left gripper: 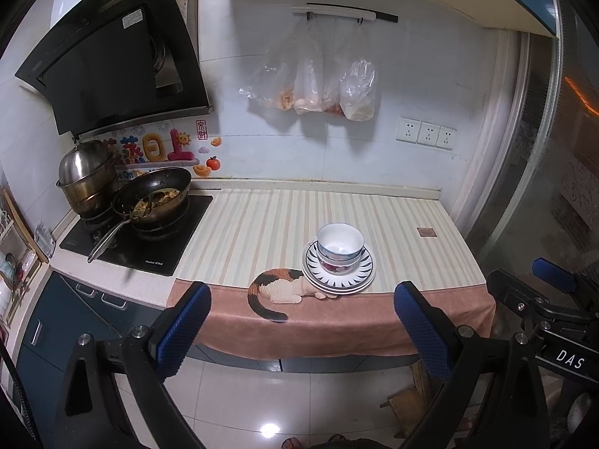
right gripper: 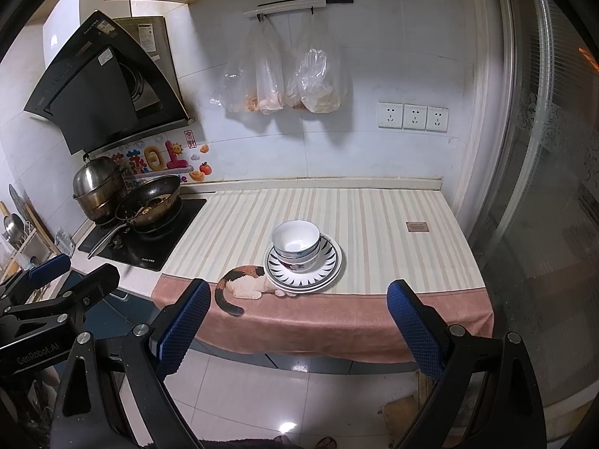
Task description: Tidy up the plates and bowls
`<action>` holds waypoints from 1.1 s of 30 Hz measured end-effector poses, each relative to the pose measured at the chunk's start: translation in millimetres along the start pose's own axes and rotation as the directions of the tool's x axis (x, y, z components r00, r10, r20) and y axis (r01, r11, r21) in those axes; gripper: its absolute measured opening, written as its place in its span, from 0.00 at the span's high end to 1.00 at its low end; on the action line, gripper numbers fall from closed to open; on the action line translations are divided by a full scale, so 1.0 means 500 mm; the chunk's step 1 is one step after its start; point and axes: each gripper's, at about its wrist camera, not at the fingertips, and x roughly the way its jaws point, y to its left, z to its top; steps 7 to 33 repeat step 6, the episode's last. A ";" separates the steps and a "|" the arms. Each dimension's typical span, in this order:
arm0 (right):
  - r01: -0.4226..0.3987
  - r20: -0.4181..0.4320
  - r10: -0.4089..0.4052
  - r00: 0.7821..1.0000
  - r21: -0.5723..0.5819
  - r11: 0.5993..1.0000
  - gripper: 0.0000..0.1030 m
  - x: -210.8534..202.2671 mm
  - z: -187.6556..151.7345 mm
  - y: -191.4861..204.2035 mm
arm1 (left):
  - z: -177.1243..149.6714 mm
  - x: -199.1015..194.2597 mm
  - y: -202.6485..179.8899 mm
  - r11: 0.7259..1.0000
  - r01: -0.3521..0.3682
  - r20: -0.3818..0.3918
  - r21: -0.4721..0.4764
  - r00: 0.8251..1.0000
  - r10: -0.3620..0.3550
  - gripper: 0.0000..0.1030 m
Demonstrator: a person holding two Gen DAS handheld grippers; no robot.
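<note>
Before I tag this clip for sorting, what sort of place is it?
Most likely a home kitchen. A range hood hangs over a stove with a wok of food, and stacked bowls sit on plates on a cloth-covered counter. Both grippers wait with open jaws.

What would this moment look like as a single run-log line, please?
left gripper open, off counter | right gripper open, off counter | bowls nested on plates | nothing held
</note>
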 end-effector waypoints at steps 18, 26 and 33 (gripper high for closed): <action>-0.001 0.000 0.001 1.000 0.000 1.000 0.05 -0.001 -0.002 0.001 | -0.003 -0.004 0.001 1.000 -0.006 0.010 -0.002 1.000 0.006 0.03; -0.001 0.000 0.001 1.000 0.000 1.000 0.05 -0.001 -0.002 0.001 | -0.003 -0.004 0.001 1.000 -0.006 0.010 -0.002 1.000 0.006 0.03; -0.001 0.000 0.001 1.000 0.000 1.000 0.05 -0.001 -0.002 0.001 | -0.003 -0.004 0.001 1.000 -0.006 0.010 -0.002 1.000 0.006 0.03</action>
